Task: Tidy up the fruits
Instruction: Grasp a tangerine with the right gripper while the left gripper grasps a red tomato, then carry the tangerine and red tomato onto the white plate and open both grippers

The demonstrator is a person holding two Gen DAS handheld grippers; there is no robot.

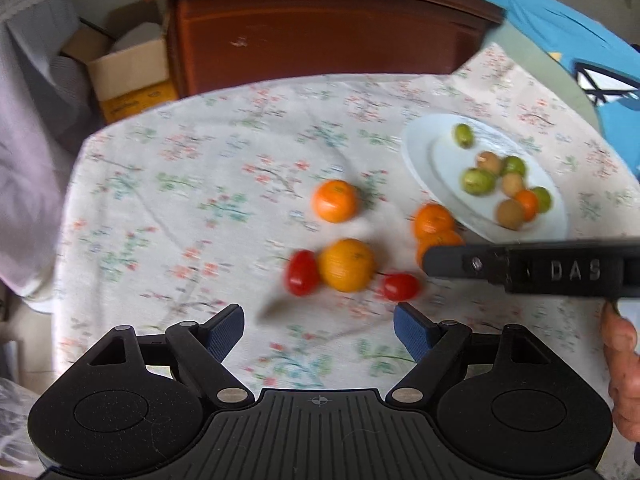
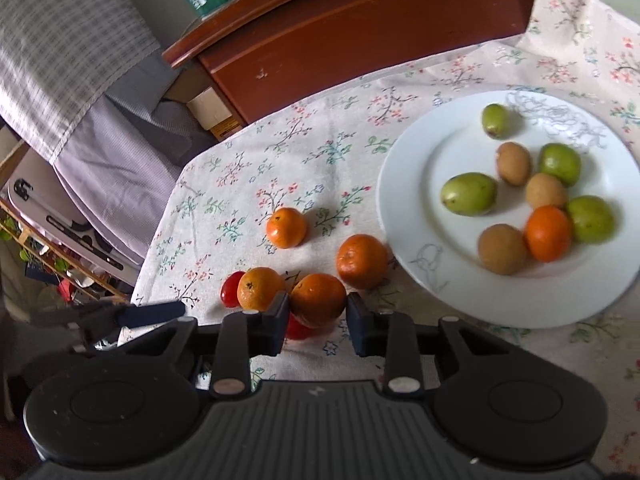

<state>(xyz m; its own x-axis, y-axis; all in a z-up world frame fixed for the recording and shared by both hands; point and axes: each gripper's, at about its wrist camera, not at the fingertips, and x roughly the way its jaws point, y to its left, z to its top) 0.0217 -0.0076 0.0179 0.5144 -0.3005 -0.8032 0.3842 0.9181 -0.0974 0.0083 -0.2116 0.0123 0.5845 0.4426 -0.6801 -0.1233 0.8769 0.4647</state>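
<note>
A white plate (image 2: 404,184) on the flowered cloth holds several green and brown fruits and one orange (image 2: 547,233); it also shows in the left wrist view (image 1: 420,148). My right gripper (image 2: 317,312) is shut on an orange (image 2: 318,299); a red tomato (image 2: 298,330) lies under it. Three more oranges (image 2: 286,227) (image 2: 362,261) (image 2: 260,288) and a tomato (image 2: 231,289) lie nearby. My left gripper (image 1: 319,326) is open and empty, just short of an orange (image 1: 347,265) flanked by two tomatoes (image 1: 302,272) (image 1: 400,286).
A dark wooden cabinet (image 2: 360,28) stands behind the table. A cardboard box (image 1: 128,68) and grey cloth (image 2: 100,152) are off the table's left edge. A blue cloth (image 1: 568,40) lies at the far right. The right gripper's arm (image 1: 540,268) crosses the left wrist view.
</note>
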